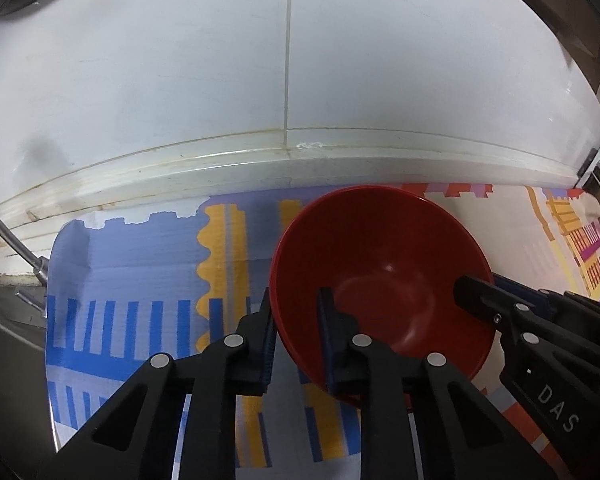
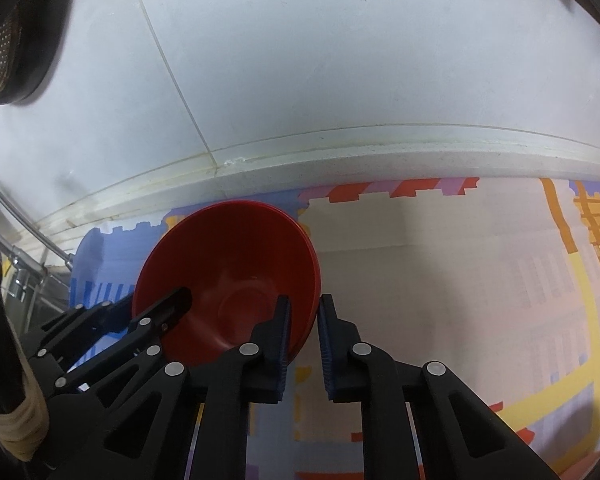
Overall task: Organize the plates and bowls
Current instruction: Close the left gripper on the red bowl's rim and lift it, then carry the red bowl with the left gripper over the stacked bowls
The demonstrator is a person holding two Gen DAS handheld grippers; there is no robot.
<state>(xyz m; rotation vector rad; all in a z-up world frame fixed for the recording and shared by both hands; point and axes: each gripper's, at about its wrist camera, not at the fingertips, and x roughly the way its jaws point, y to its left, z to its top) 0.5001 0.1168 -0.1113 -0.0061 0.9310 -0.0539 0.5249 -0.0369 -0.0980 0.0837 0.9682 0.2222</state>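
- The glossy red round bowl (image 1: 380, 280), which seems to be plastic, sits on the bench on a colourful patterned mat (image 1: 140, 272), close to the white tiled wall (image 1: 180, 80). A second red rim shows just behind its far edge, so it seems to be nested in another bowl, but I cannot tell how many are there
- The left gripper (image 1: 296, 332) has its jaws narrow and pressed on the left rim of the bowl, one blue pad outside the wall and one inside
- The right gripper (image 2: 304, 332) holds the opposite rim in the same manner, jaws nearly closed on the thin wall
- The bowl looks tilted toward the cameras, so I judge it is gripped at both sides and about to be lifted or carried
- Risk one: the wall is smooth and sloped, and each pad touches only a small part near the rim. If the two hands rise unevenly, the bowl can turn between the pads and slip out
- Risk two: if the hands pull apart or push together, the thin rim can bend and spring free from one side
- Risk three: a lower nested bowl, if present, is perhaps not gripped. It can come up by friction and then drop on the mat
- Risk four: the wall is near behind, so a forward swing can knock the far rim against the tiles
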